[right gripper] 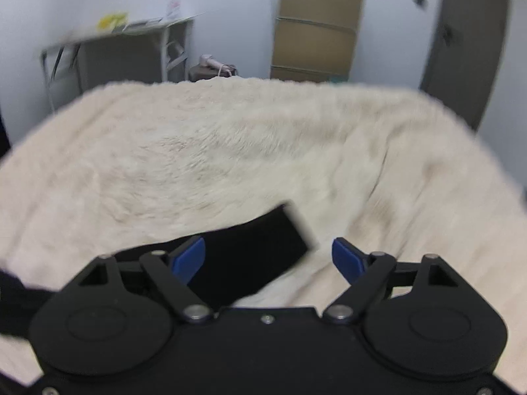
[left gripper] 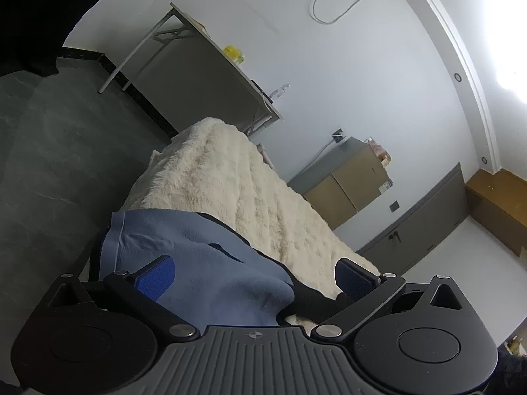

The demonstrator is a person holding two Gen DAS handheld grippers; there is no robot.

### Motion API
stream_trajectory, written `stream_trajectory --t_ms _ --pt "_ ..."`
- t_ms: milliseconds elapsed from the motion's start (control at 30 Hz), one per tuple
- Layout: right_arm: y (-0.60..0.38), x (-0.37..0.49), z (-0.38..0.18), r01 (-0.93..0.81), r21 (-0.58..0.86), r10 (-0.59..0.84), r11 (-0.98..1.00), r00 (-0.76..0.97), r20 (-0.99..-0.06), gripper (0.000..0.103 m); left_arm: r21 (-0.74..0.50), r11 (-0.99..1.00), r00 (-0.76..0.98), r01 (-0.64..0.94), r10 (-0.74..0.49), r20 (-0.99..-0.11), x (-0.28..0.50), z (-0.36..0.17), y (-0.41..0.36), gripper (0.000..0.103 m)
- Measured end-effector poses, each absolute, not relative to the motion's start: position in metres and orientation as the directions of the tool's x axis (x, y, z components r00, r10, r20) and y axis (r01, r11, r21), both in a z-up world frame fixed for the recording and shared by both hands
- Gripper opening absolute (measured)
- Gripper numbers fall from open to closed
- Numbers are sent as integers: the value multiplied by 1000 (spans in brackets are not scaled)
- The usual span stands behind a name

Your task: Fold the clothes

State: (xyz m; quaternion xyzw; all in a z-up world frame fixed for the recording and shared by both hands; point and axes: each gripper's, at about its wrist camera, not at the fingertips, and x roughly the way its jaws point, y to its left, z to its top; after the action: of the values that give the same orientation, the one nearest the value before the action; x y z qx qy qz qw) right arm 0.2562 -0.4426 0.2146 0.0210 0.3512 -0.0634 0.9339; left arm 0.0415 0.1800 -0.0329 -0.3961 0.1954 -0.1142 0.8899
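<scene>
A blue garment point(left gripper: 194, 256) with black trim lies at the near edge of a cream fluffy blanket point(left gripper: 230, 177) in the left wrist view. My left gripper point(left gripper: 253, 273) hangs open just above it, blue pads point(left gripper: 156, 278) spread wide, holding nothing. In the blurred right wrist view a black piece of clothing with a grey cuff point(right gripper: 250, 253) lies flat on the blanket point(right gripper: 230, 151). My right gripper point(right gripper: 268, 256) is open over its right end; the left pad overlaps the black cloth, the right pad point(right gripper: 347, 260) is over bare blanket.
A grey folding table point(left gripper: 210, 65) with a yellow item and a bottle stands against the white wall beyond the blanket. A tall cardboard box point(right gripper: 316, 23) and a grey door point(right gripper: 464, 42) lie behind. Dark floor point(left gripper: 49, 164) runs along the blanket's left side.
</scene>
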Motion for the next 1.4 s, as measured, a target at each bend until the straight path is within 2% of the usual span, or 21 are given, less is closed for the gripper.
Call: stream_trajectory --t_ms 100,233,433,467,500,533,600,700,833,900,967,1033,1067,1100,1167,1200,1233,1267,1300,1333,1400 --pt "-451 254 194 231 42 -160 972 783 -601 76 -758 651 900 39 -352 -256 41 -34 182 103" --pt "-477 265 155 377 313 -146 872 810 -568 76 -773 634 908 27 -339 -247 41 -37 185 103" --pt "-464 289 150 368 254 -165 895 800 -577 73 -750 661 893 12 -344 -290 53 -38 178 103" --pt "-460 292 153 354 233 -165 906 801 -576 66 -745 667 889 12 -348 -297 56 -39 177 103" --pt "-456 295 155 339 211 -164 917 801 -576 30 -742 670 885 14 -353 -302 58 -39 175 103" --pt "-453 298 158 324 190 -163 927 801 -576 6 -740 673 882 16 -359 -307 60 -40 174 103" --pt "-445 304 162 294 146 -161 944 802 -575 0 -737 676 871 21 -373 -318 66 -42 171 103" --pt "-427 292 188 232 71 -162 970 838 -521 0 -728 685 860 29 -388 -331 69 -43 167 103" --pt "-447 271 227 331 92 -254 939 849 -463 0 -709 703 847 54 -408 -340 70 -42 160 103" --pt "-469 260 237 423 99 -330 901 815 -475 1 -710 702 851 62 -409 -330 68 -41 160 103" --pt "-481 252 226 480 -6 -411 877 746 -523 2 -717 695 856 59 -405 -322 66 -41 162 103" --pt "-491 250 201 487 -111 -440 866 637 -633 14 -730 681 865 59 -400 -304 63 -42 165 103" --pt "-495 248 189 481 -146 -438 864 578 -689 13 -733 678 867 59 -399 -299 62 -41 166 103" --pt "-494 242 184 488 -169 -453 856 551 -701 14 -739 671 871 59 -397 -291 60 -41 167 103" --pt "-484 221 188 525 -186 -508 830 576 -641 18 -746 663 878 62 -392 -275 56 -41 169 103" --pt "-476 215 194 529 -182 -517 829 600 -610 28 -747 662 879 62 -391 -273 56 -40 170 103" --pt "-460 207 202 503 -149 -489 851 658 -572 40 -752 656 883 63 -388 -265 55 -39 171 103" --pt "-437 203 211 426 -105 -410 898 728 -549 48 -755 652 885 62 -386 -261 54 -39 173 103" --pt "-415 205 215 322 -69 -305 944 774 -555 62 -761 646 889 60 -381 -253 53 -39 174 103" --pt "-392 207 219 213 -32 -195 976 807 -557 67 -767 639 897 51 -367 -247 53 -39 177 103" --pt "-341 214 224 -11 11 15 1000 828 -560 69 -766 642 903 38 -351 -249 51 -38 178 103"
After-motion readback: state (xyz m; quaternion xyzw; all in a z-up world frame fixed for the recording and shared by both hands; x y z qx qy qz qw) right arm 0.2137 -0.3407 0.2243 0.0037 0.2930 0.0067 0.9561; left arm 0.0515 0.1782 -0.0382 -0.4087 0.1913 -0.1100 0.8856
